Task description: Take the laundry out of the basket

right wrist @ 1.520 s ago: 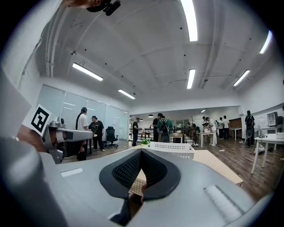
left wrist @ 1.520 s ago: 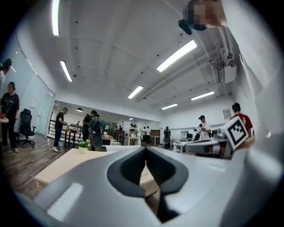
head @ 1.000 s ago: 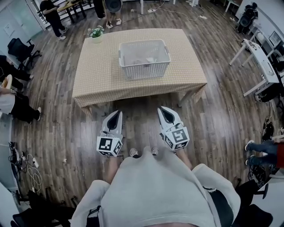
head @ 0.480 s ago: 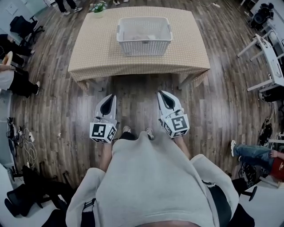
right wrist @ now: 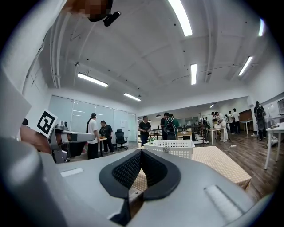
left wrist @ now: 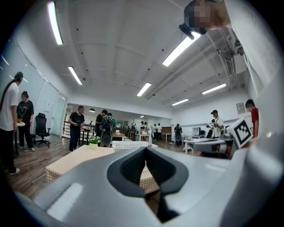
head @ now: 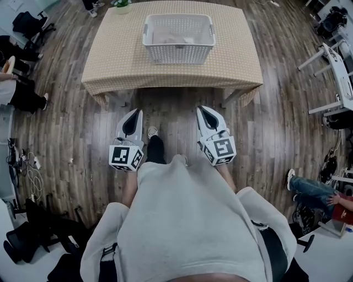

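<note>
A white slatted laundry basket [head: 178,38] stands on the far half of a table with a beige checked cloth [head: 110,60]. Pale laundry [head: 172,36] lies inside it. My left gripper [head: 134,112] and right gripper [head: 202,109] hang side by side over the wooden floor, short of the table's near edge, both pointing level at it. Each has its jaws shut with nothing between them. In the left gripper view the left gripper [left wrist: 145,149] has the basket [left wrist: 128,144] beyond it. In the right gripper view the right gripper [right wrist: 141,151] has the basket [right wrist: 171,149] beyond it.
A small potted plant [head: 122,4] sits at the table's far left corner. White desks [head: 339,71] stand to the right, black chairs [head: 27,25] and cables [head: 30,171] to the left. Several people stand beyond the table [left wrist: 76,126]. A seated person's legs [head: 309,190] are at the right.
The table and basket have slid toward the top of the head view. Both grippers sit higher in the frame, closer to the table's near edge. A foot has stepped forward between them.
</note>
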